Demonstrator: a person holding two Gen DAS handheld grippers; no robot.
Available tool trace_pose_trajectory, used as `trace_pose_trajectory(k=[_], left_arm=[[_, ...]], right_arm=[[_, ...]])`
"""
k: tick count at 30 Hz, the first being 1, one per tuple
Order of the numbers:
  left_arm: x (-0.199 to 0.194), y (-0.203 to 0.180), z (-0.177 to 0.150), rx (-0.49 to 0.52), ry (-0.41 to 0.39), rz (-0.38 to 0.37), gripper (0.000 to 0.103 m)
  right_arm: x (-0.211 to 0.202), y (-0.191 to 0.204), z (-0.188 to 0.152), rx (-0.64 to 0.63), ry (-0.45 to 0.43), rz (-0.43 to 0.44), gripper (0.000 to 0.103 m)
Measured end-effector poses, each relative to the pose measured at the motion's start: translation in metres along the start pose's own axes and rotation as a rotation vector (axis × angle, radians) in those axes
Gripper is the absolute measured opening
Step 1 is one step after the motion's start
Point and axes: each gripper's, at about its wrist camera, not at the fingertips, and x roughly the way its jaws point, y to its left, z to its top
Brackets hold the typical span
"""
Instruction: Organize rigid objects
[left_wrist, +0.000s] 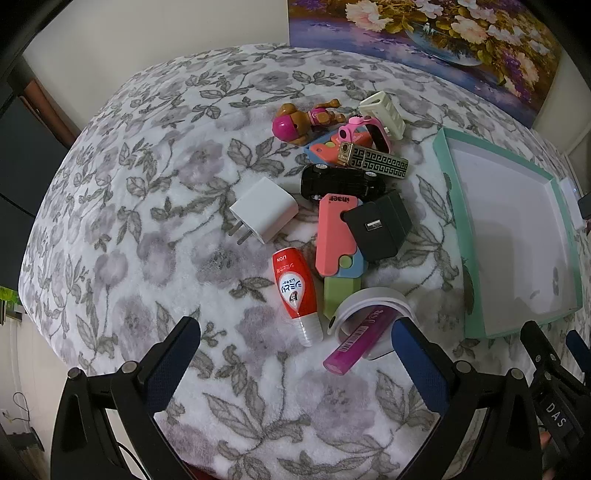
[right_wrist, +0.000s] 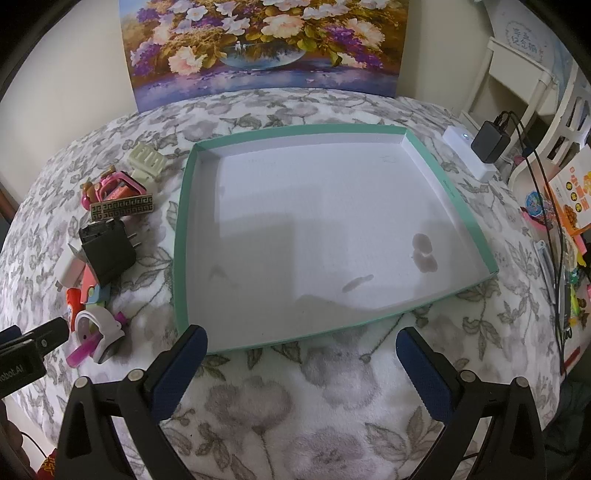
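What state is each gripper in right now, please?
Left gripper: open, holding nothing, above the flowered cloth.
Right gripper: open, holding nothing, before the green tray.

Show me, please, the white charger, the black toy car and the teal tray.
white charger (left_wrist: 266, 208), left wrist view, top face.
black toy car (left_wrist: 341, 181), left wrist view, body.
teal tray (right_wrist: 183, 236), right wrist view, left rim.

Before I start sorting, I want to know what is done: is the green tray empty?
Empty. The green tray shows only its bare white floor with faint stains; the toys and chargers all lie outside it.
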Motion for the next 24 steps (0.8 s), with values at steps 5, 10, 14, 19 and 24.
trace_pose_trajectory(k=[5,10,14,19,24], left_arm=[[0.0003,-0.0009,-0.0003,0.0,0.0,0.004,0.103],[0.0004,-0.0001,-0.0005,0.0,-0.001,0.003,0.103],[0.0003,0.0004,-0.0005,0.001,-0.001,0.003,0.103],[0.0004,0.0011,-0.0003,-0.004,0.0,0.003,0.103],[0.0001,0.002,-0.0003,-0.01,0.003,0.003,0.103]], right_arm=[[0.0006,0.0007,0.0007,-0.004,0.003,-0.002,0.103],[0.0002,0.0007,0.0001,-0.007,0.005,-0.001,0.103],[0.0003,0.0004,-0.0001,-0.006,0.005,-0.001,0.103],[0.0004,0.0001,0.0006,-0.006,0.005,-0.001,0.103],[0.002,0.001,-0.0013,-0.009,0.011,-0.004,0.103]])
